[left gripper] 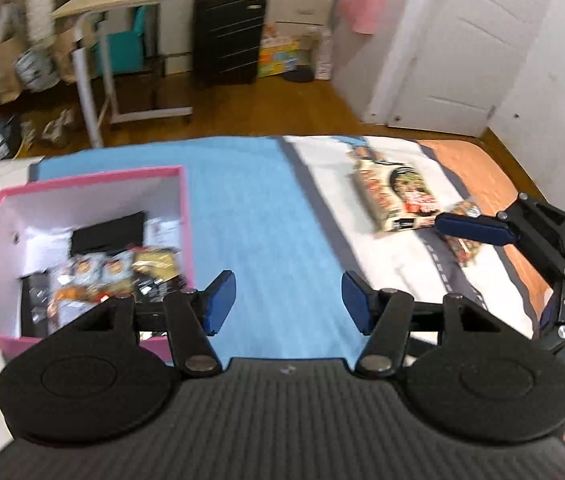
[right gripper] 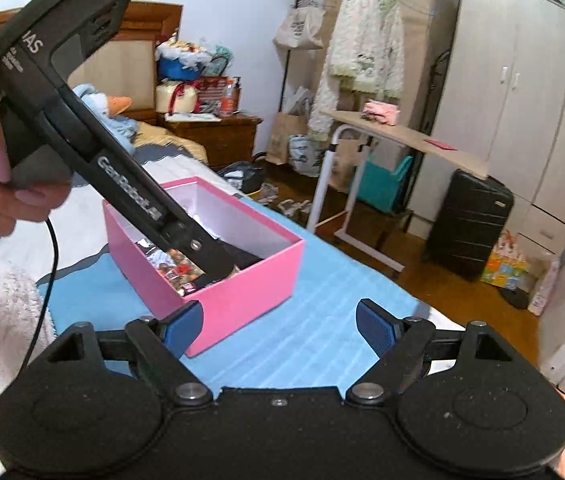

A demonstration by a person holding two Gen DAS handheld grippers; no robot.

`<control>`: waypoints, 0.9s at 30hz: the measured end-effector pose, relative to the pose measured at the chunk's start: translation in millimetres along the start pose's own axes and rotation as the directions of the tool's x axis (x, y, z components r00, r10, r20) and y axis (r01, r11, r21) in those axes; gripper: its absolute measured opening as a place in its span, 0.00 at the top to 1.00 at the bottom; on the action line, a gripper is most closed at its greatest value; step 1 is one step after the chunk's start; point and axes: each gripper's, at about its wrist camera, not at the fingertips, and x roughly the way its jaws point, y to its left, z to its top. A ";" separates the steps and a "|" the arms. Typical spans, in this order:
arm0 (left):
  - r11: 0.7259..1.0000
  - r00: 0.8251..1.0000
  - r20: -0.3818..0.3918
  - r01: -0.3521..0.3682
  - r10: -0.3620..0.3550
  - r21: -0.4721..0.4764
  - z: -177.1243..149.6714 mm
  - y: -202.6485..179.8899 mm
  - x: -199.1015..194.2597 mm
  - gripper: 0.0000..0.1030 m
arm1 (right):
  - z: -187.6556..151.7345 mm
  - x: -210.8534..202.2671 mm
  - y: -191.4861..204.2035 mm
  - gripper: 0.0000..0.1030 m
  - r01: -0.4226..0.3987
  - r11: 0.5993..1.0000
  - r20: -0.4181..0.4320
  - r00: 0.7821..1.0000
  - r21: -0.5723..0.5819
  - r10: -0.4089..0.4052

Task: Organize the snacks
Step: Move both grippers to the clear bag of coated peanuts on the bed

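Partly hidden: snacks [right gripper: 178, 266] in box [right gripper: 250, 284].

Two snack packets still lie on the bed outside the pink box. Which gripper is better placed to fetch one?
Probably right: in the left wrist view the open right gripper sits beside the large packet and small packet. The empty left gripper is nearer the pink box.

Snacks [left gripper: 114, 276] in box [left gripper: 86, 188], packet [left gripper: 398, 196] right.

Both wrist views near pink box [left gripper: 82, 196]
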 end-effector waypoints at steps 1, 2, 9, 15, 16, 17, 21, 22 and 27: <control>1.000 1.000 0.007 0.009 -0.009 0.015 0.2 -7.2 2.0 0.45 | -11.2 -6.9 -6.2 0.11 -0.009 0.999 0.017 1.000 0.036 0.008; 0.999 1.000 0.012 0.023 -0.023 0.030 0.1 -15.3 5.3 0.45 | -22.2 -10.4 -12.6 0.10 -0.009 0.998 0.015 1.000 0.066 0.008; 0.984 0.994 0.001 0.106 -0.107 0.145 -3.4 -69.1 51.0 0.45 | -92.9 -31.1 -69.4 0.10 0.168 0.958 -0.112 0.983 0.231 -0.145; 0.957 0.970 -0.085 0.239 -0.228 0.162 -5.4 -120.1 106.2 0.48 | -134.8 -52.9 -93.0 0.10 0.267 0.908 -0.166 0.960 0.322 -0.224; 0.953 0.968 -0.090 0.247 -0.234 0.177 -5.0 -129.4 113.9 0.49 | -139.5 -52.6 -96.8 0.10 0.283 0.901 -0.174 0.956 0.330 -0.236; 0.948 0.966 -0.094 0.254 -0.240 0.191 -4.2 -137.9 121.5 0.50 | -145.9 -51.5 -103.2 0.10 0.298 0.890 -0.180 0.952 0.346 -0.248; 0.932 0.961 -0.075 0.277 -0.267 0.235 5.3 -172.3 154.7 0.50 | -173.5 -44.0 -131.7 0.10 0.370 0.827 -0.207 0.928 0.423 -0.309; 0.930 0.961 -0.072 0.278 -0.268 0.240 8.6 -177.7 161.8 0.50 | -179.8 -40.0 -138.4 0.10 0.386 0.813 -0.214 0.922 0.435 -0.323; 0.924 0.956 -0.097 0.293 -0.277 0.244 34.1 -209.9 208.9 0.52 | -212.0 -19.7 -162.1 0.10 0.418 0.790 -0.255 0.907 0.449 -0.335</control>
